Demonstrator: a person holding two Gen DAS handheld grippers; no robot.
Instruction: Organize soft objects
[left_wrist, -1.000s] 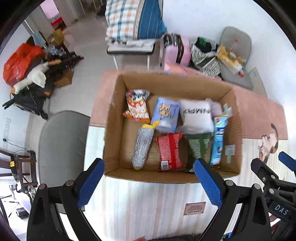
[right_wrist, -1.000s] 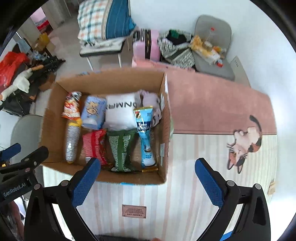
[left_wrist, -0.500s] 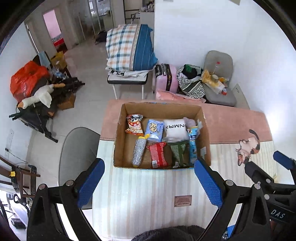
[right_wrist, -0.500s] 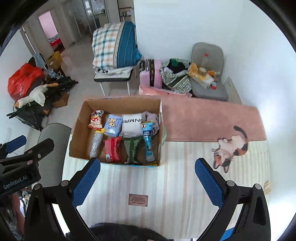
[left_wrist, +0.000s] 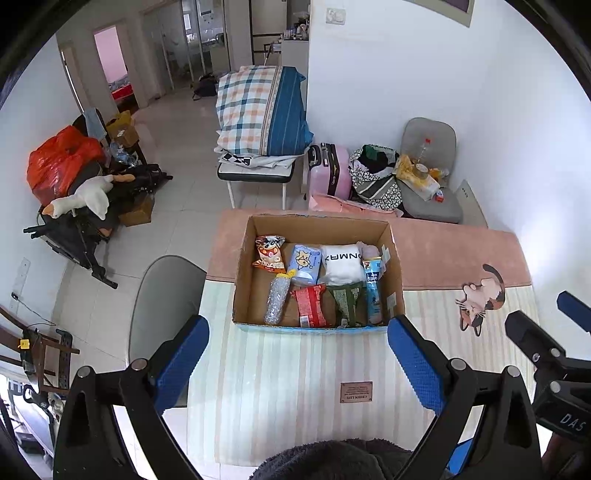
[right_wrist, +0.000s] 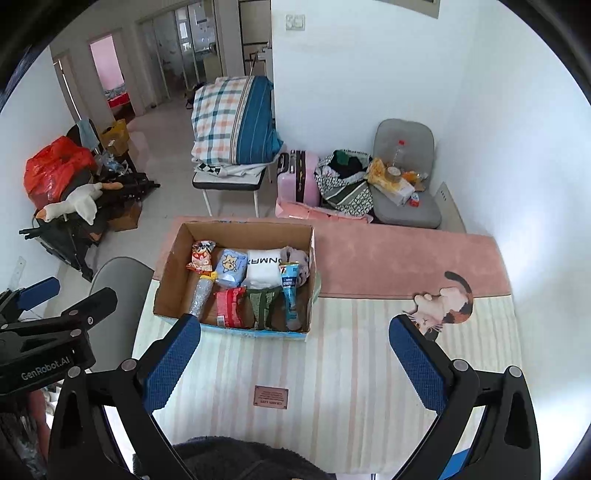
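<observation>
Both claws, the left gripper (left_wrist: 297, 363) and right gripper (right_wrist: 295, 360), are held spread and empty, well back from the cardboard box (left_wrist: 395, 266) on the striped mat (left_wrist: 280, 387). Soft packets are packed inside it; the white pillow pack (left_wrist: 343, 264) at the far side is judged light and yielding, best pinched at its puffy middle.

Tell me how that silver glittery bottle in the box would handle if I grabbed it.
The silver bottle lies on its side in the cardboard box, so a push might roll it. Its round, shiny body looks stiff and possibly slippery. Weight can't be judged.

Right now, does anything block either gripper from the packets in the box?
Nothing visible does. The box is open-topped, only bare striped mat lies before it, and the left gripper and right gripper are open and empty.
</observation>
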